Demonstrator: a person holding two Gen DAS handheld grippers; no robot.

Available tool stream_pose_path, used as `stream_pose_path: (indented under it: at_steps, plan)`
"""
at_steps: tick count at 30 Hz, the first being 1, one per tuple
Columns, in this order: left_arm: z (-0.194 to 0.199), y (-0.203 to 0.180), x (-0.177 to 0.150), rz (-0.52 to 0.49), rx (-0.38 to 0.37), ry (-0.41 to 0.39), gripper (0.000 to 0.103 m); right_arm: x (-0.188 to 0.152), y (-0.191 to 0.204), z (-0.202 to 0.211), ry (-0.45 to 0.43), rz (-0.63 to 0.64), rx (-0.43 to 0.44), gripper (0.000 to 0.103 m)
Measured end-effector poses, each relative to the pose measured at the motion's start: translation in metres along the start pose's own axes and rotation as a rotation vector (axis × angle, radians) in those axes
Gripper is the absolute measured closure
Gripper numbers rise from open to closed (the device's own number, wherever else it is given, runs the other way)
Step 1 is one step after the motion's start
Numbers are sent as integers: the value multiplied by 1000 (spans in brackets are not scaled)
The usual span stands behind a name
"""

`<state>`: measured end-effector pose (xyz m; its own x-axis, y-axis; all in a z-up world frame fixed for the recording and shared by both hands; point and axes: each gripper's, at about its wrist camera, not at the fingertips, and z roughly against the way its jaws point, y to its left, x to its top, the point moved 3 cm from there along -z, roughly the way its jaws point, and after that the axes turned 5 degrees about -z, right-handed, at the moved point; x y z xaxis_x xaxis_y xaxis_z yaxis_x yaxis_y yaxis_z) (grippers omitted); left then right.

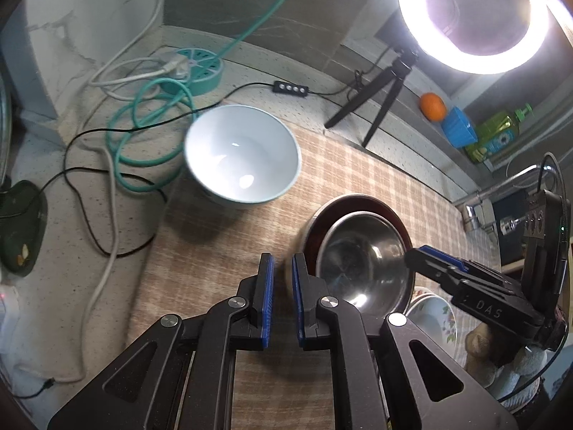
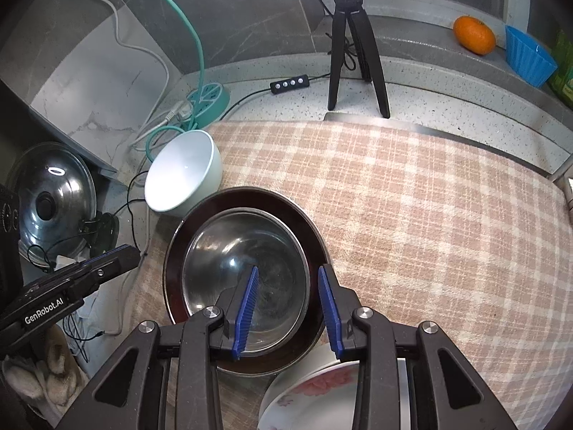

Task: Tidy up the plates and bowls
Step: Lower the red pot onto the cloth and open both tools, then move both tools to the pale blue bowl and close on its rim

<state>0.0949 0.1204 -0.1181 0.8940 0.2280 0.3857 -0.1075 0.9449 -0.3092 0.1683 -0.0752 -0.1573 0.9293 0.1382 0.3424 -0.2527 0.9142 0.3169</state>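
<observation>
A black pot lid leans at nine o'clock in the right wrist view, off the checked cloth. At ten o'clock a pale blue bowl sits tilted at the cloth's edge, just beside the teal cable and round power strip. The left gripper, its blue pads nearly together with nothing between them, hovers over the cloth beside the nested bowls. At centre a steel bowl rests inside a dark bowl. The right gripper stands partly open, one pad inside the steel bowl and one outside, not pressing its rim. A floral plate lies at six o'clock, partly under the dark bowl. A tripod stands at twelve, an orange at one o'clock.
</observation>
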Motion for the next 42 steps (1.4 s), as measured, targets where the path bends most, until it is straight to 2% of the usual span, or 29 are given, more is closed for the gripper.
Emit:
stream_pose_path:
  at_steps: [11,19,31,42]
  plan:
    - [17,46,11,87,46,-53,94,18,20,14,-31,16,47,71]
    - [18,69,26,123,54,-72,94,43,37,8,-41,20,84,71]
    - [-8,82,53,152,8,-34,94,71,64,-32,18,-12,131,71]
    - [-32,87,69,179,-22,9,94,87,72,-70,87,-68,156,72]
